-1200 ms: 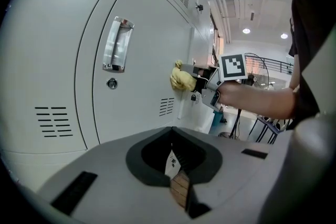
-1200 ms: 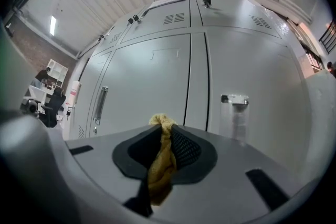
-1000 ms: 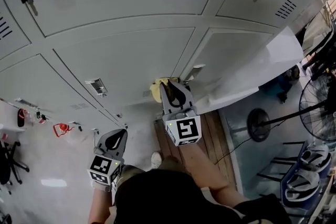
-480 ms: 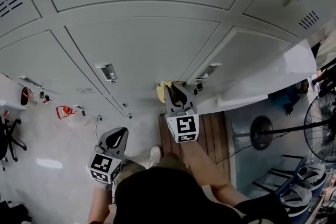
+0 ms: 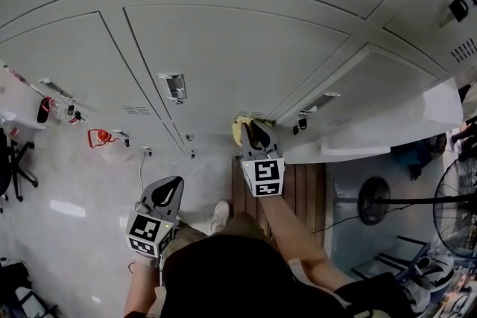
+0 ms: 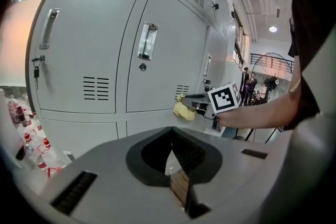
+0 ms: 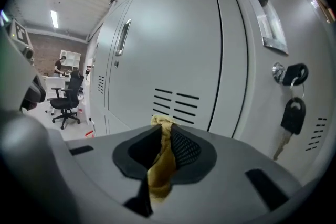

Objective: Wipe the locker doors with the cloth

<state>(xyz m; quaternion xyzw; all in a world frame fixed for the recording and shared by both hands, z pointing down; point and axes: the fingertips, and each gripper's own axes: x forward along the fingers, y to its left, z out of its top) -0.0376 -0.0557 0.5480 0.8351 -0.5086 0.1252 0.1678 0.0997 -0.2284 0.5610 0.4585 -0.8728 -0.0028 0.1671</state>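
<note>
Grey locker doors (image 5: 231, 48) fill the head view. My right gripper (image 5: 256, 133) is shut on a yellow cloth (image 5: 240, 129), which touches the low edge of the middle door near its vent slots. In the right gripper view the cloth (image 7: 160, 157) hangs pinched between the jaws of that gripper (image 7: 164, 136), in front of a vented door (image 7: 176, 60). My left gripper (image 5: 173, 185) hangs lower and to the left, away from the lockers. Its jaws stand together with nothing in them (image 6: 171, 157). From the left gripper view I see the cloth (image 6: 183, 109) against the door.
One locker door (image 5: 387, 123) stands open at the right. A floor fan (image 5: 376, 199) and a wooden platform (image 5: 298, 190) lie below it. Red-capped bottles (image 5: 100, 138) and an office chair (image 5: 11, 167) are at the left. A key (image 7: 287, 113) hangs from a lock.
The head view has swung, so the lockers sit lower and further right in it. The right gripper stays on the cloth at the door's low edge. The left gripper has hardly moved.
</note>
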